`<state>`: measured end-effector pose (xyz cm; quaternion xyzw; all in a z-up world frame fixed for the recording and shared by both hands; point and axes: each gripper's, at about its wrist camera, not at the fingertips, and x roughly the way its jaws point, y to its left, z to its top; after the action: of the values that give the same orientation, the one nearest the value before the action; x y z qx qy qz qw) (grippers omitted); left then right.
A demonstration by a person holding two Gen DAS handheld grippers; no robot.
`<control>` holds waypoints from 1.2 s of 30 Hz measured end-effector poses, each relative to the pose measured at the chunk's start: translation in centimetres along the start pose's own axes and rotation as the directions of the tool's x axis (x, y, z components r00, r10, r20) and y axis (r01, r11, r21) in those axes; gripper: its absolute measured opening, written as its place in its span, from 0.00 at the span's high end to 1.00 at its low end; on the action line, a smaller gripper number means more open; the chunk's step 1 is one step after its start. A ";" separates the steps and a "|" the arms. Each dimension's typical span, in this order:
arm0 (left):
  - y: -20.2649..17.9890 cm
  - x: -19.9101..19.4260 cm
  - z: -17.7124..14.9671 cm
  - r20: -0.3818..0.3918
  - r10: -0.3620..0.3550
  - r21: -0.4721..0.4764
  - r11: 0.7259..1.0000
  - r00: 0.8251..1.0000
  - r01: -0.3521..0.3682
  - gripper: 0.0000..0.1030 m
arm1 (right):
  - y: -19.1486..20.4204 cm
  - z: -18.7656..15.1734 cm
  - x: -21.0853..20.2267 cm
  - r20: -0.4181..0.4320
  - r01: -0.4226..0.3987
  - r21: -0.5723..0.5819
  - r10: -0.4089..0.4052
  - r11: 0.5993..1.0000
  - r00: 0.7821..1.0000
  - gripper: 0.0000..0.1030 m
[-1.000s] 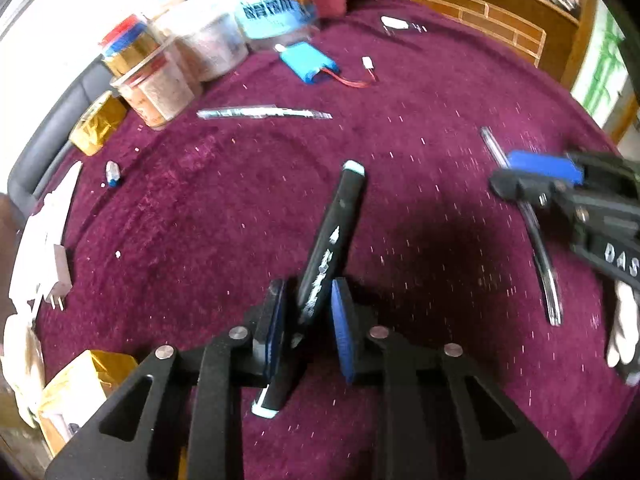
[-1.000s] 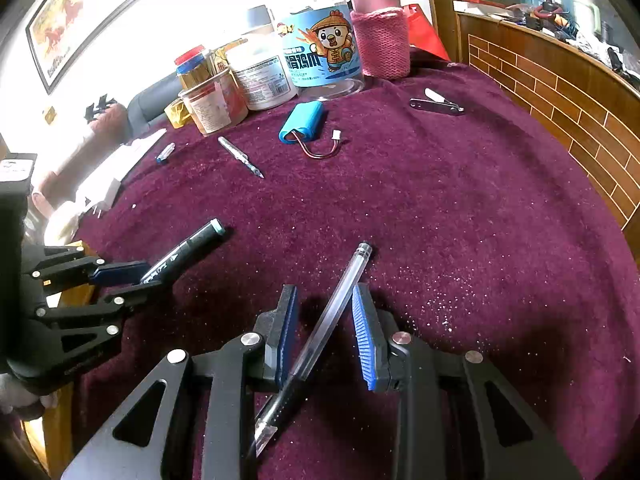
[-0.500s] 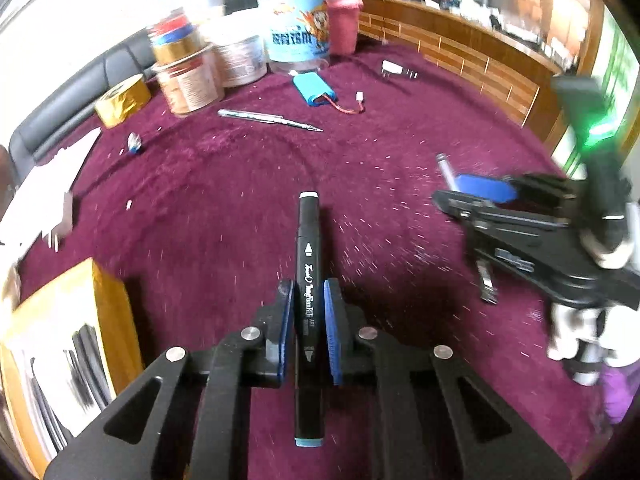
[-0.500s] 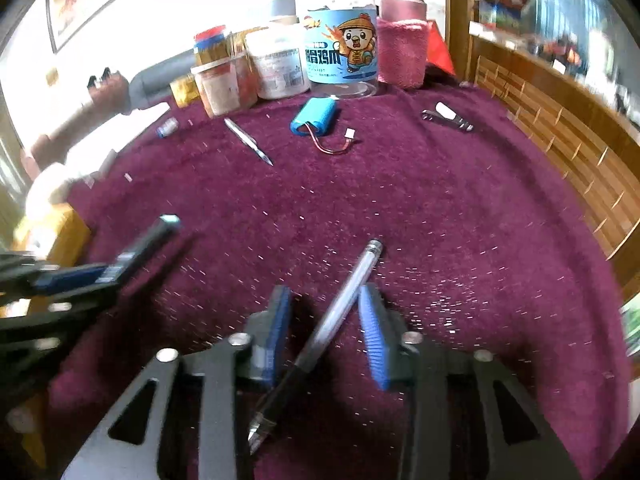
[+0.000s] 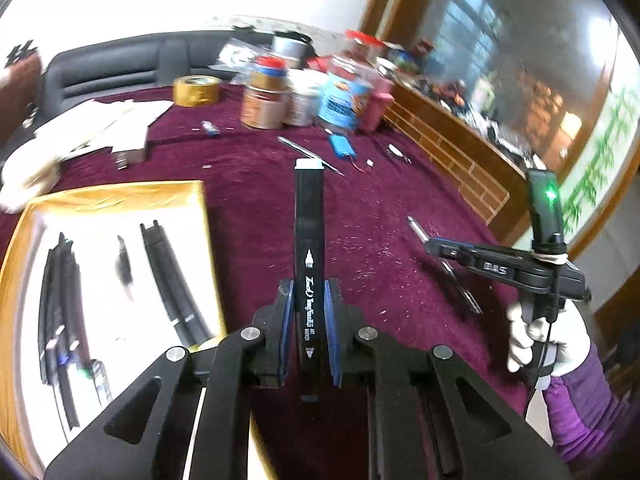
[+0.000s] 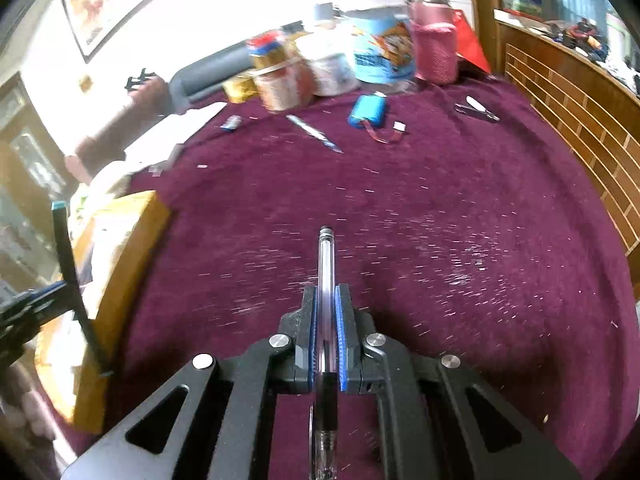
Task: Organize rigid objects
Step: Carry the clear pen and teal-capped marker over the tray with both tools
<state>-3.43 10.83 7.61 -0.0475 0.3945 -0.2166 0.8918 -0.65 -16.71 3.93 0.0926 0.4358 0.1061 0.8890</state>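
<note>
My left gripper (image 5: 308,312) is shut on a black marker (image 5: 308,240) and holds it above the maroon tablecloth (image 5: 360,200), pointing forward. Just to its left lies a yellow-rimmed box (image 5: 120,192) with several black pens on its white floor. My right gripper (image 6: 327,316) is shut on a clear ballpoint pen (image 6: 326,272), lifted off the cloth. The right gripper also shows at the right of the left wrist view (image 5: 432,246), the left gripper with the marker (image 6: 70,264) at the left edge of the right wrist view, over the box (image 6: 128,248).
At the far side stand several jars and tins (image 6: 280,72), a blue tub (image 6: 380,52) and a pink-sleeved bottle (image 6: 436,48). A blue battery pack (image 6: 368,110), a silver pen (image 6: 312,132), nail clippers (image 6: 476,110) and a gold tape roll (image 5: 196,90) lie on the cloth. A wooden ledge (image 6: 580,120) borders the right.
Both grippers closed on their pens and lifted them off the cloth. The left gripper swung left toward the yellow box, which now fills its lower left view.
</note>
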 end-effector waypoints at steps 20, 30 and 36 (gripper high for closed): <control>13.0 -13.0 -8.0 0.202 0.019 -0.357 0.933 0.979 0.055 0.86 | 16.5 -1.2 0.9 -0.148 -0.420 -0.118 0.402 0.900 0.903 0.92; 12.4 -10.2 -10.2 0.095 0.012 -0.321 0.947 0.995 0.019 0.85 | 22.2 -3.7 5.4 -0.276 -0.436 -0.114 0.393 0.893 0.877 0.92; 9.7 -7.6 -11.3 -0.031 -0.008 -0.226 0.974 0.999 0.001 0.77 | 24.3 -2.7 8.2 -0.262 -0.323 -0.164 0.275 0.932 0.925 0.92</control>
<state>-12.81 23.80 2.59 -0.1463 0.4304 -0.1731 0.8737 -0.56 9.05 2.34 0.0534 0.5053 0.2953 0.8091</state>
